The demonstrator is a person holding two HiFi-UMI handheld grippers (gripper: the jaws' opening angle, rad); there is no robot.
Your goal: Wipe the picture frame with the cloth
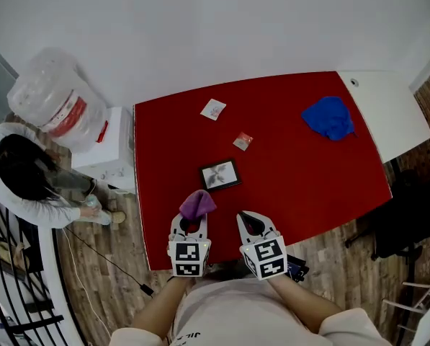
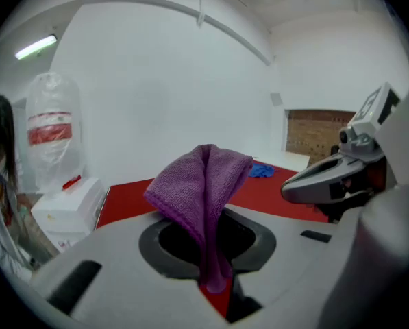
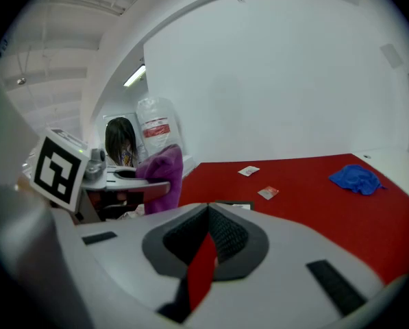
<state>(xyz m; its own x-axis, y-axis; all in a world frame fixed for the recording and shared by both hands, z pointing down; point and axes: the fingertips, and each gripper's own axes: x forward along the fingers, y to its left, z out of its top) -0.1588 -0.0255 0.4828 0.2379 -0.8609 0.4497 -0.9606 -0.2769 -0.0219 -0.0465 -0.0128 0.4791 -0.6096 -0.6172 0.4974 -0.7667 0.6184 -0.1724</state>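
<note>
The small black picture frame lies flat on the red table, just ahead of both grippers; its near edge shows in the right gripper view. My left gripper is shut on a purple cloth, which bunches up above the jaws. The cloth hangs just short of the frame's near left corner. My right gripper is beside it, shut with nothing in it. Only a thin sliver of red table shows between its pads.
A blue cloth lies at the table's far right, next to a white cabinet. Two small packets lie beyond the frame. A water dispenser with a bottle and a person are left of the table.
</note>
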